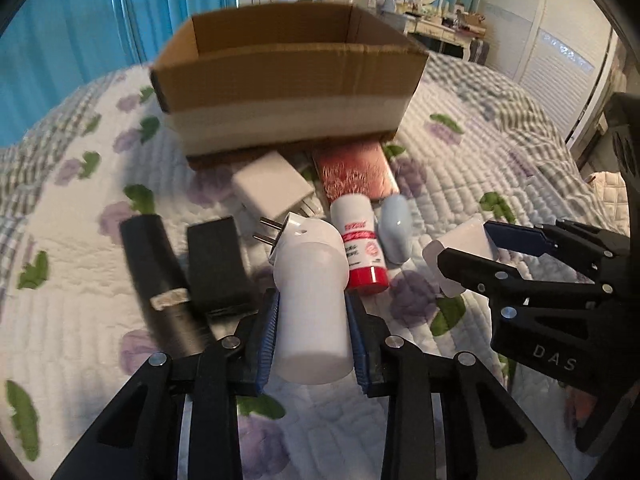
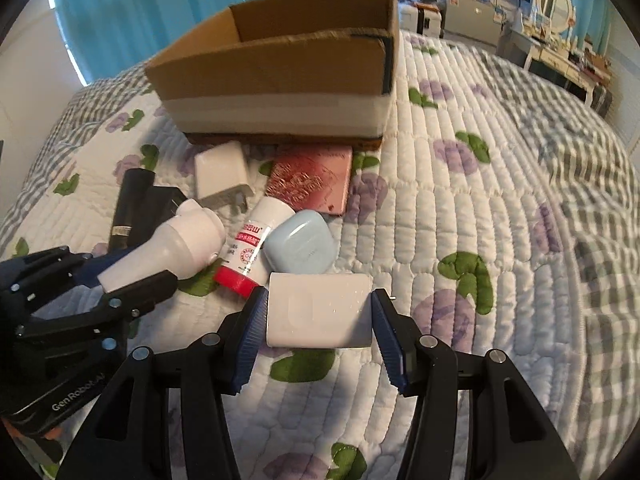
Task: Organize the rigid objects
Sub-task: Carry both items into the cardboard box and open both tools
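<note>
Together above the quilted bed (image 2: 460, 208), left claw (image 1: 314, 312) clamped on a white plug-in nightlight (image 1: 308, 292), right claw (image 2: 318, 312) pinching a white charger block (image 2: 320, 308), open cardboard box (image 1: 288, 80) just behind the clutter.

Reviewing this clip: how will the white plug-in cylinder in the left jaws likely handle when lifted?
The white plug-in cylinder looks rigid, probably light plastic. Its smooth round body may slip or rotate between the left gripper pads. Set on the quilt, it would likely roll.
</note>
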